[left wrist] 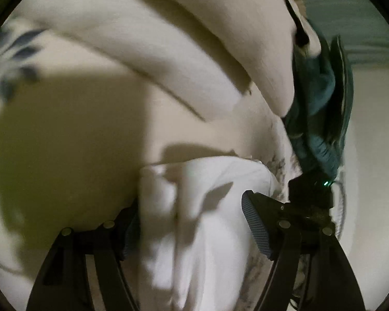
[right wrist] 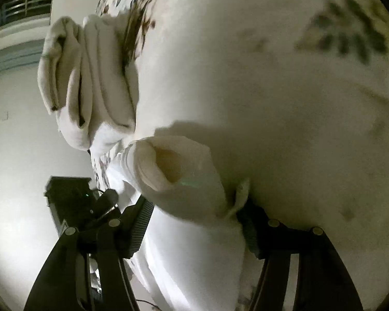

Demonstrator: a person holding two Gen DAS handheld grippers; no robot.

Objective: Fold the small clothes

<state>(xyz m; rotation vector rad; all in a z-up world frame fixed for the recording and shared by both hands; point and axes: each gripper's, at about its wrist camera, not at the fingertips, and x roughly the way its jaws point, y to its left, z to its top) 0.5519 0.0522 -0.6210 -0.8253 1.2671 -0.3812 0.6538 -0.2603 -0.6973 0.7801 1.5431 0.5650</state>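
A small white garment (left wrist: 202, 215) lies bunched between the fingers of my left gripper (left wrist: 192, 223), whose jaws stand wide apart around it. In the right wrist view the same kind of white cloth, with a rolled open cuff (right wrist: 173, 171), sits between the fingers of my right gripper (right wrist: 197, 220), also spread wide. The cloth rests on a cream bedsheet (right wrist: 285, 103) with a dark leaf print. Whether either gripper pinches the cloth is not visible.
A stack of folded white clothes (right wrist: 90, 85) lies at the upper left of the right wrist view. Folded cream cloth (left wrist: 155, 51) and a teal garment (left wrist: 321, 108) lie ahead of the left gripper. The other gripper's black body (left wrist: 311, 191) is close by.
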